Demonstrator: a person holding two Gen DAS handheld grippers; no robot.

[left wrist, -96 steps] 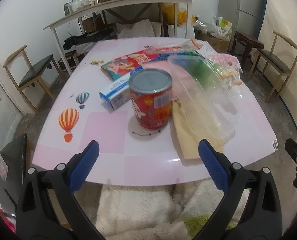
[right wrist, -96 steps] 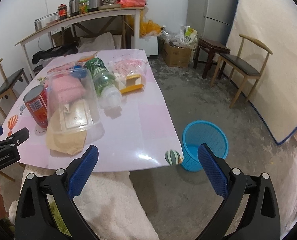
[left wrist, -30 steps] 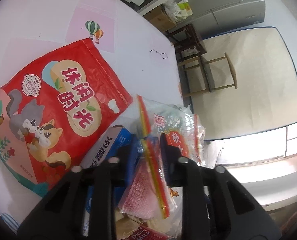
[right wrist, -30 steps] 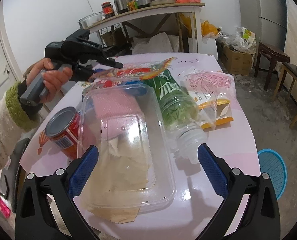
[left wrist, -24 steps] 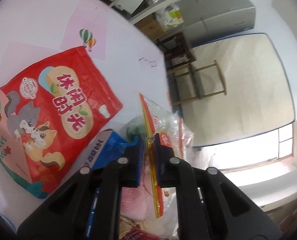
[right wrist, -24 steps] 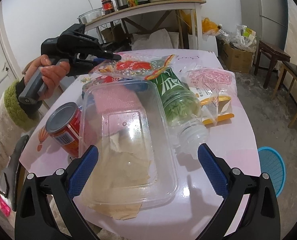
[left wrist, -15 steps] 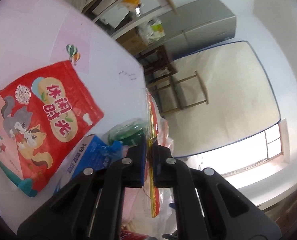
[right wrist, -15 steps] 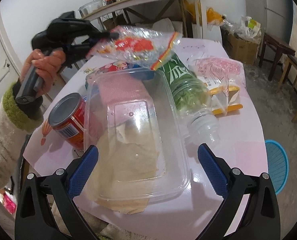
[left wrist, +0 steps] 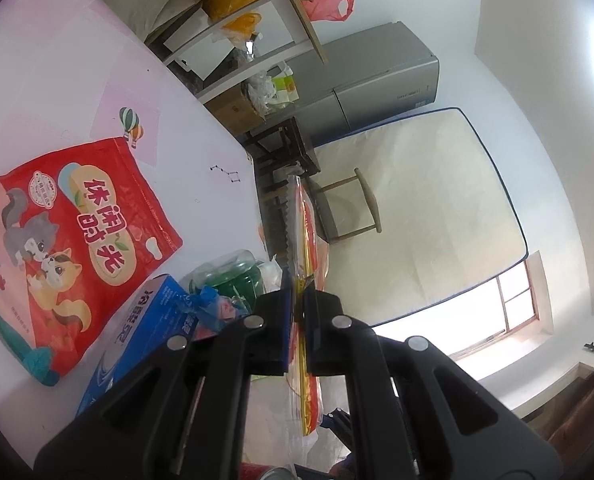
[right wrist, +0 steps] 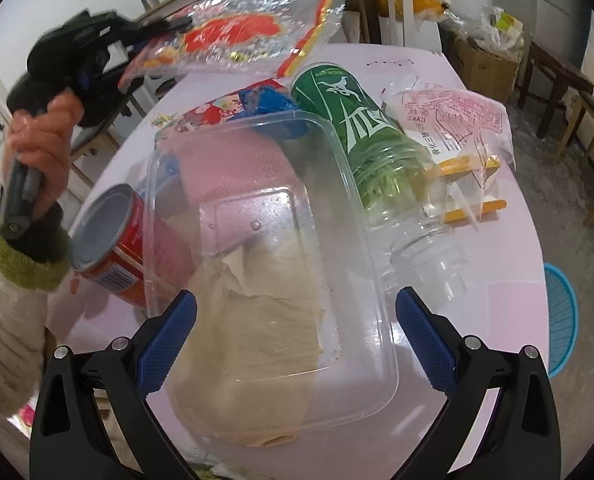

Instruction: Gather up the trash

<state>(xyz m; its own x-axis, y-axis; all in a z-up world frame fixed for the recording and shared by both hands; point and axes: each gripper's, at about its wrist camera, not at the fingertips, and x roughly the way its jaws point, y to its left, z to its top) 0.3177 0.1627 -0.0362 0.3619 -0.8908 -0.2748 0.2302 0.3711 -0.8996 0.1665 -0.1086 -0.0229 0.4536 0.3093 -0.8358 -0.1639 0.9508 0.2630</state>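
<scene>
My left gripper (left wrist: 296,322) is shut on the edge of a clear snack bag with red print (left wrist: 303,232). In the right wrist view a hand holds that left gripper (right wrist: 165,26) up at the left, and the snack bag (right wrist: 241,38) hangs flat above the pink table (right wrist: 497,264). My right gripper (right wrist: 295,334) is open, its blue pads on either side of the near end of a clear plastic container (right wrist: 273,240) with tan paper at its near end. A red can (right wrist: 113,240) stands to the container's left and a green bottle (right wrist: 361,132) lies to its right.
A red squirrel-print bag (left wrist: 69,232) and a blue carton (left wrist: 137,332) lie on the table below the left gripper. A clear cake wrapper (right wrist: 453,120) rests by the bottle. A blue basket (right wrist: 561,320) stands on the floor beyond the table's right edge. Chairs, a shelf and a fridge stand behind.
The left gripper closed on the clear snack bag and lifted it off the pile. The right gripper came in lower and closer over the clear container.
</scene>
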